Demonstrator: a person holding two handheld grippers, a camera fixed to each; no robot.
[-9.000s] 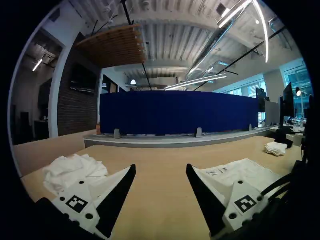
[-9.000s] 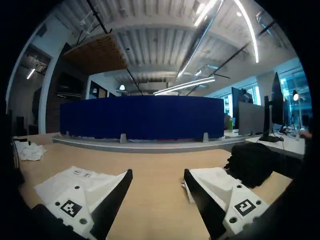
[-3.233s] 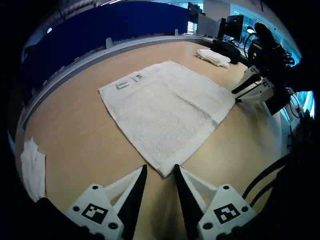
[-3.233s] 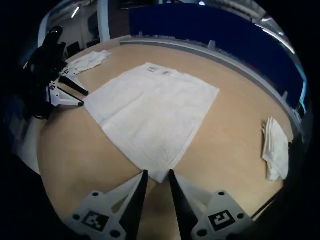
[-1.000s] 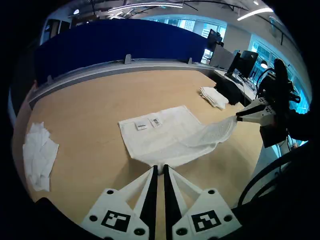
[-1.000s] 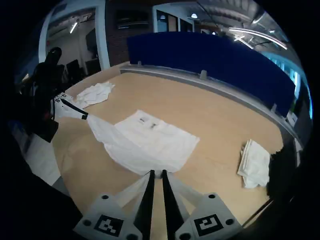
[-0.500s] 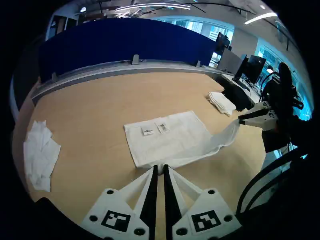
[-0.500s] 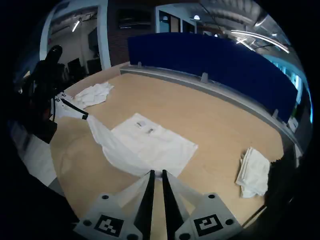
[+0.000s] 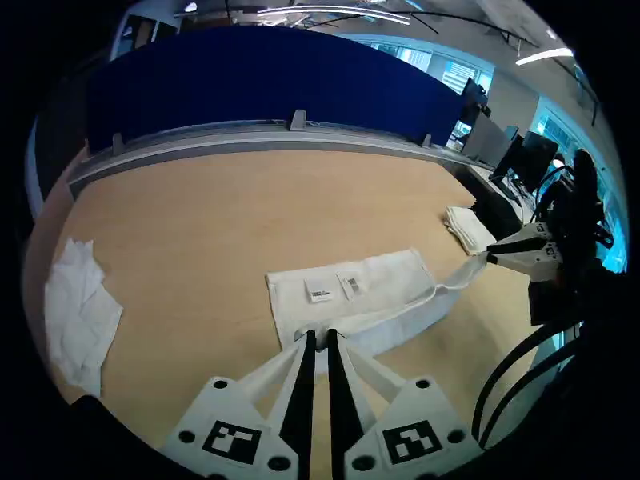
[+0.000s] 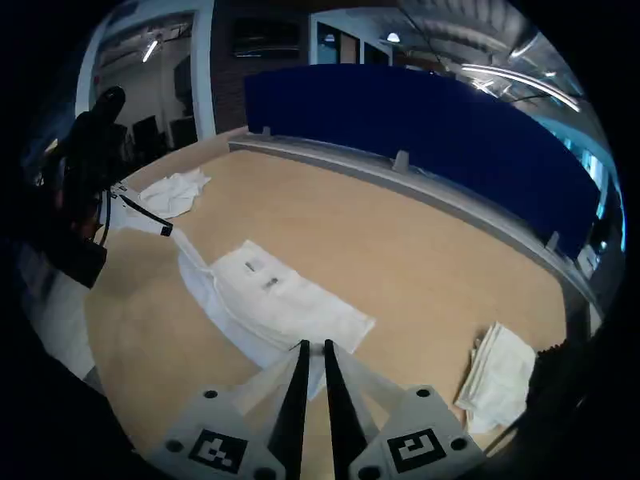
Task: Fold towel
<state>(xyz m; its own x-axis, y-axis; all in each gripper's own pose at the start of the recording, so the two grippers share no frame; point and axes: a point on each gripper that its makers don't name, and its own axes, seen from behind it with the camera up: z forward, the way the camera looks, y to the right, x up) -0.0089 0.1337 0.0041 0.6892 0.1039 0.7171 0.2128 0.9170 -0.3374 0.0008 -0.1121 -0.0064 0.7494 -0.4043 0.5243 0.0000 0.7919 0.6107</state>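
One broad wooden desk point(image 9: 208, 224) point(image 10: 416, 264) carries everything, and a long blue partition screen point(image 9: 256, 88) point(image 10: 416, 128) stands along its far edge. Dark monitors point(image 9: 528, 156) stand past the desk's right end in the left gripper view.

The white towel point(image 9: 376, 288) point(image 10: 280, 308) is in the middle of the desk, closer to the near edge than to the screen. Its far part lies flat on the wood. Its near long edge is lifted off the surface and sags in a shallow curve between the two grippers.

A loose heap of crumpled white cloths point(image 9: 76, 312) point(image 10: 172, 192) sits toward the desk's left end, well apart from the towel. A neat stack of folded white towels point(image 9: 468, 230) point(image 10: 496, 364) lies toward the right end.

The left gripper point(image 9: 318, 336) point(image 10: 166, 230) has its fingers drawn together on the towel's near left corner, with cloth pinched between the tips. The right gripper point(image 10: 310, 346) point(image 9: 490, 256) is clamped the same way on the near right corner. In each view the other gripper holds its corner above the desk, with the cloth trailing down from its tips.

Two small tags point(image 9: 336, 288) point(image 10: 260, 274) lie face up, side by side, on the flat part of the towel.
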